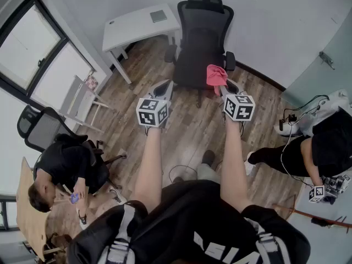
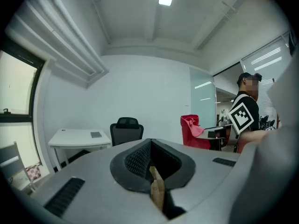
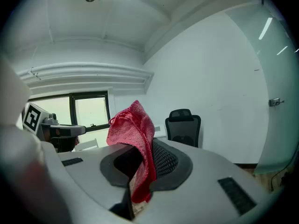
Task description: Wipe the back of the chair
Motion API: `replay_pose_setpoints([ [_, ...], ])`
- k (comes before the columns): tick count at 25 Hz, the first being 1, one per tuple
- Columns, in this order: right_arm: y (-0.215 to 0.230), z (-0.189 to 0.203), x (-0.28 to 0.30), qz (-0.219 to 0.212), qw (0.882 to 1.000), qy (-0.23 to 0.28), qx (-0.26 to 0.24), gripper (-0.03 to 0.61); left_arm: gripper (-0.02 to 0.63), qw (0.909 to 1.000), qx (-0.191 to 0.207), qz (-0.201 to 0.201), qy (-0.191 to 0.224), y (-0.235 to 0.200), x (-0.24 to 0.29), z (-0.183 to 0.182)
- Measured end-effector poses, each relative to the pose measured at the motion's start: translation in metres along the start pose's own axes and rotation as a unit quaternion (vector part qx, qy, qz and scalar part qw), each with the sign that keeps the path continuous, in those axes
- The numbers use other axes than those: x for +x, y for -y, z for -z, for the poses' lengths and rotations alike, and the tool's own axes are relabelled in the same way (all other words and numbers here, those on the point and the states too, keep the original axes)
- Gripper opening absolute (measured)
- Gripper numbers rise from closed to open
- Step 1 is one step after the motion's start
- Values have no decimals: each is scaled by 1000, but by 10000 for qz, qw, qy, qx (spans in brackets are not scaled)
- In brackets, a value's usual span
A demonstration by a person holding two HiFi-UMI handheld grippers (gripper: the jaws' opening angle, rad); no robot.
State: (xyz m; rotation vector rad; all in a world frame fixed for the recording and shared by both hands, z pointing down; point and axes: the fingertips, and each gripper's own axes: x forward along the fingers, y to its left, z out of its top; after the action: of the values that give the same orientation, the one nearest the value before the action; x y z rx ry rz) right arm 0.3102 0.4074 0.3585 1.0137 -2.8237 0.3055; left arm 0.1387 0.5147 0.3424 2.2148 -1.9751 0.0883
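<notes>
While the red knitted cloth (image 3: 134, 139) hangs clamped in the right gripper (image 3: 140, 174) | left gripper (image 2: 154, 171): jaws together, empty | black mesh-backed office chair (image 1: 202, 37) stands ahead at the far wall, slightly left of the cloth; right gripper nearer | backrest upright, its rear apparently facing the wall.

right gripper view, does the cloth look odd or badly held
Slightly. The red cloth is pinched in a bunch between the fingers of the right gripper, one wad standing above them and a tail hanging below, not spread flat. The office chair stands upright beyond it, untouched. Nothing else stands out.
</notes>
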Motion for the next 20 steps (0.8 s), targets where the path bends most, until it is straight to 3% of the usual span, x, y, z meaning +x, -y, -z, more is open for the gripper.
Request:
replay_pose_setpoints([
  [10, 13, 8, 10, -133, 9998, -108, 53, 69, 25, 9999, -56, -40, -112, 10, 17, 9],
  [20, 87, -11, 58, -136, 9997, -138, 119, 71, 25, 9997, -81, -207, -59, 6, 95, -7],
])
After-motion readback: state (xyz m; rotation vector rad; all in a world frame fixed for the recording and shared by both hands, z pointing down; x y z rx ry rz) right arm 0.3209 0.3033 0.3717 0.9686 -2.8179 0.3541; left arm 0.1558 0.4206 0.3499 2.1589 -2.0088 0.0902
